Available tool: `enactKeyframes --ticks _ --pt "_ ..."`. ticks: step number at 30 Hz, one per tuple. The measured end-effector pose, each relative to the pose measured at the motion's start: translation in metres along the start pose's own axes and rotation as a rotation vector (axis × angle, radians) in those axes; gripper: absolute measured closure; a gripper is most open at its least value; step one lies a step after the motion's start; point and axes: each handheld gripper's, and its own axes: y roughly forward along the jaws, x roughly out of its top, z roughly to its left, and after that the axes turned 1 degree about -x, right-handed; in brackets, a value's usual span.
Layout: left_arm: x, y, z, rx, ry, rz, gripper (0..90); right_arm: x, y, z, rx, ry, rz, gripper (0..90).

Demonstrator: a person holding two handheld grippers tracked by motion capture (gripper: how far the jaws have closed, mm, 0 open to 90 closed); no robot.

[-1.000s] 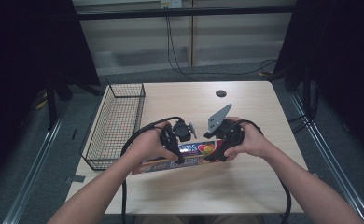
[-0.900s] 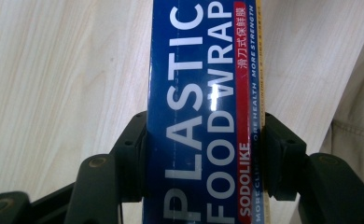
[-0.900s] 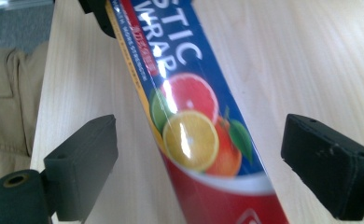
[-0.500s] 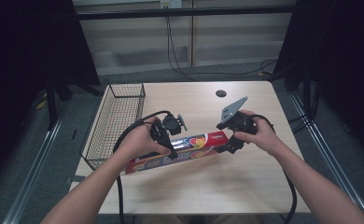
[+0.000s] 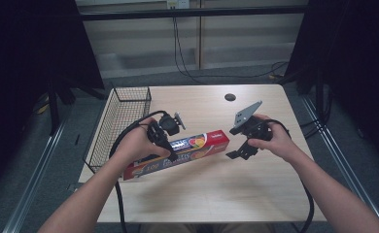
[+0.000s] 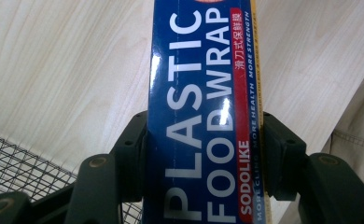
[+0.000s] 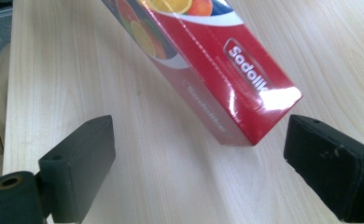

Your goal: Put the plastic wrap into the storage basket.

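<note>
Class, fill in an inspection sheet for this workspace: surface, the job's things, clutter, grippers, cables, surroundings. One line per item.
Surface: light wooden table, with a dark round spot near its far edge.
Job's things: plastic food wrap box, long, blue and red, lying slantwise across the table; wire basket at the table's left edge.
Clutter: nothing seen.
Grippers: left gripper shut on the box across its width; right gripper open, its fingers on either side of the box's red end, apart from it.
Cables: black cable looping from the left gripper; another trailing under the right forearm; wires hanging down the far wall.
Surroundings: grey floor, dark curtains on both sides.
</note>
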Motion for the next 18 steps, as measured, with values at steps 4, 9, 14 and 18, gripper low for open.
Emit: enactKeyframes --ticks 4,9,14,18 --pt "-0.002 -0.004 0.001 0.003 -0.036 -0.025 44.3 -0.001 -0.001 0.001 -0.009 0.014 -0.007 8.9" --pt "-0.005 -0.011 0.004 0.021 -0.052 -0.041 44.3 -0.006 0.0 0.003 0.004 0.031 -0.003 8.6" --pt "-0.011 -0.017 0.01 0.02 -0.087 -0.051 44.4 -0.008 0.001 0.004 0.001 0.031 -0.01 8.6" --pt "-0.014 -0.022 0.014 0.04 -0.11 -0.056 44.3 -0.009 0.002 0.004 0.005 0.045 -0.011 8.6"
